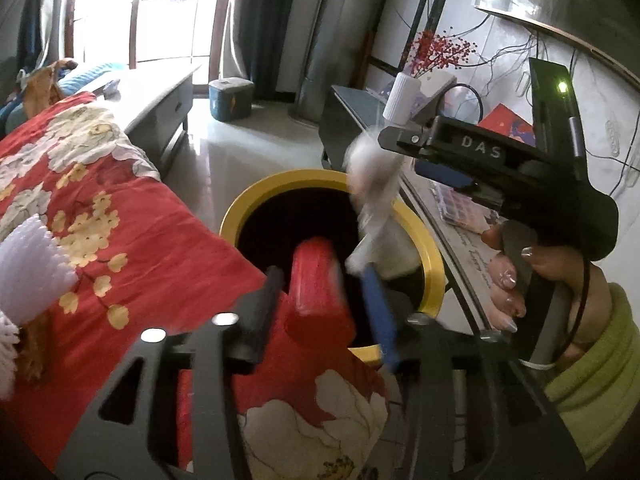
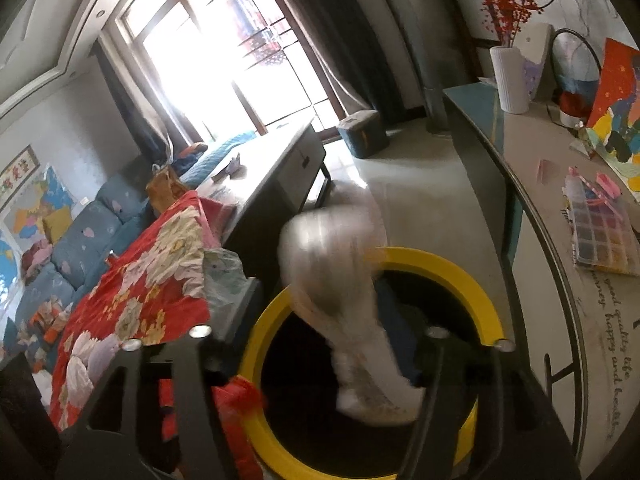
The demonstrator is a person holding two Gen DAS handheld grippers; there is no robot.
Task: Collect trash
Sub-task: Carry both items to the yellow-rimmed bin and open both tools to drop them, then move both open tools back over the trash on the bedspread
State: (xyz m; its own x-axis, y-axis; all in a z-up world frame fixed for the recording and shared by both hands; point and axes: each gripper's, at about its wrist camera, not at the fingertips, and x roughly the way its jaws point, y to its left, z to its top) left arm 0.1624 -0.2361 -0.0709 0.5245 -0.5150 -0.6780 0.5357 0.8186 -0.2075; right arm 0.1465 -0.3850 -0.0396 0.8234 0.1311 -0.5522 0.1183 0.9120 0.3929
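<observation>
A yellow-rimmed trash bin with a dark inside stands between a red floral quilt and a desk; it also shows in the right wrist view. My left gripper holds a red packet over the bin's near edge. My right gripper is open over the bin, and it shows from the side in the left wrist view. A white crumpled plastic wrapper, blurred with motion, hangs between its fingers above the bin mouth; it also shows in the left wrist view.
The red floral quilt lies left of the bin. A desk on the right carries a white vase, a bead box and a painting. A grey cabinet and a teal box stand farther off.
</observation>
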